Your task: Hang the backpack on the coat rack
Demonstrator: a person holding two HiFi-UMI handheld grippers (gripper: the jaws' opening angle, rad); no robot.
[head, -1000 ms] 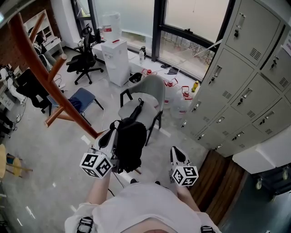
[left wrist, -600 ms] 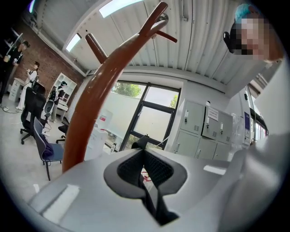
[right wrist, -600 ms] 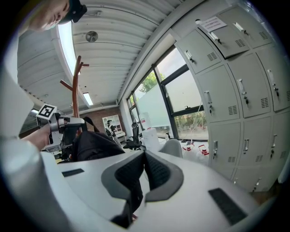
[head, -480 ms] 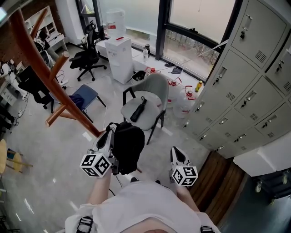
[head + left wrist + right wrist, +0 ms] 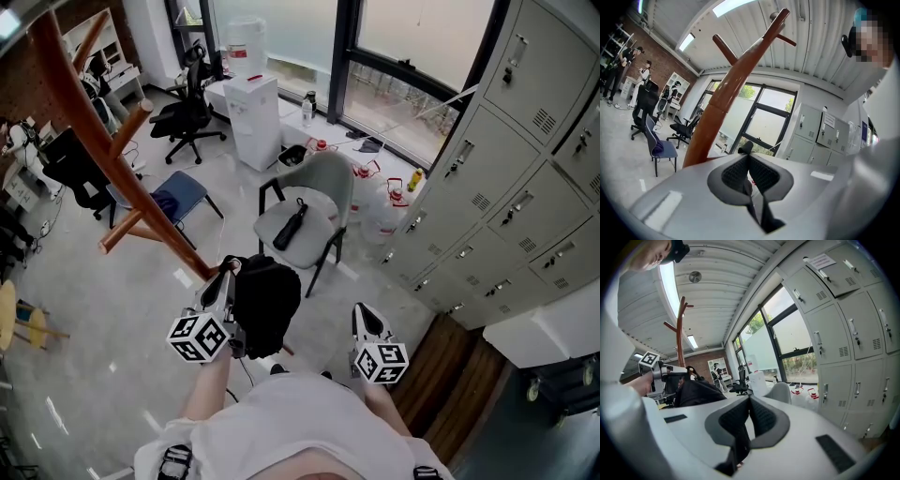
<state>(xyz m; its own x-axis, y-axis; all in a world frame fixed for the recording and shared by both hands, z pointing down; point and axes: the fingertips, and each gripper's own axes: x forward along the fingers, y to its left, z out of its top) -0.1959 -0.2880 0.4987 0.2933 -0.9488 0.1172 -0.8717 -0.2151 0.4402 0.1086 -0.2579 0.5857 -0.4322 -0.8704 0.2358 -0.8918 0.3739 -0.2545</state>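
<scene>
Black backpack (image 5: 267, 300) at the tip of the left tool (image 5: 228, 270), clamped on its strap; right tool (image 5: 361, 310) closed, empty.

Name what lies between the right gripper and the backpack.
Only bare floor, as the head view shows: nothing stands between the right gripper and the backpack.

No legible text, brand or number found in any view. A paper notice (image 5: 820, 260) is stuck on an upper locker door (image 5: 843, 284); its print is too small to read. The white water dispenser (image 5: 255, 120) bears a red patch on top, with no wording resolvable. The marker cubes (image 5: 200, 337) carry black-and-white square patterns only, no letters.
</scene>
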